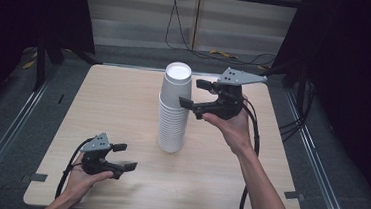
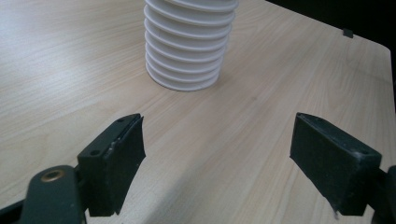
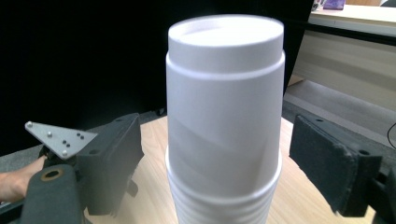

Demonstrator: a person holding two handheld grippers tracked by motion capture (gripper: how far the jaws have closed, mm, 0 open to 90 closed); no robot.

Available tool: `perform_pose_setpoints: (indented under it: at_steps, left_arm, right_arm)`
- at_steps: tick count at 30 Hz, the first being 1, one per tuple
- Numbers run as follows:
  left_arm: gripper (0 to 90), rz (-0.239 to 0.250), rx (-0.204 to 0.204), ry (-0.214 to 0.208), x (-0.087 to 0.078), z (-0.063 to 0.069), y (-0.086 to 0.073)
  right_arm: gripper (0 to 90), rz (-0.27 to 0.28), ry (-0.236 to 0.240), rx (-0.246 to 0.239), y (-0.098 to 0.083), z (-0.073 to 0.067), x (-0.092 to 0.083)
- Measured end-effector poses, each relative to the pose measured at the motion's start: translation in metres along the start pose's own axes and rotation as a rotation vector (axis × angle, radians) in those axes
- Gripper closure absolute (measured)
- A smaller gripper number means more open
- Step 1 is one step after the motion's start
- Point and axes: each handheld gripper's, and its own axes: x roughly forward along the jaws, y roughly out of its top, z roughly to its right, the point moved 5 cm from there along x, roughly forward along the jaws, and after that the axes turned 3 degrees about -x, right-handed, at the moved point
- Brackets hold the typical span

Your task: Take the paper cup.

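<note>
Reaching from the right, the right gripper [image 1: 197, 98] holds its fingers released astride the upright top cup [image 3: 225, 107] of the stack [image 1: 173, 116] mid-worktop [image 1: 123, 104], untouched, while the left gripper [image 1: 121, 157], near-left, idles released too.

Your left gripper view cuts off the cup stack [image 2: 189, 44] above its lower rims; your right gripper view loses its base.

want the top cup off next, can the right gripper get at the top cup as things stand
Probably yes. The right gripper already sits level with the top cup of the inverted cup stack, its open jaws either side with gaps showing; nothing stands between them.
</note>
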Motion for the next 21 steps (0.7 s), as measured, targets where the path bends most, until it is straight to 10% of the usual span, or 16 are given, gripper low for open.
perform_pose_setpoints:
  at_steps: [21]
  left_arm:
    - [17.5, -0.005, 0.001, -0.001, 0.001, -0.001, 0.0]
  right_arm:
    - [15.2, -0.126, 0.036, -0.019, 0.023, 0.009, 0.036]
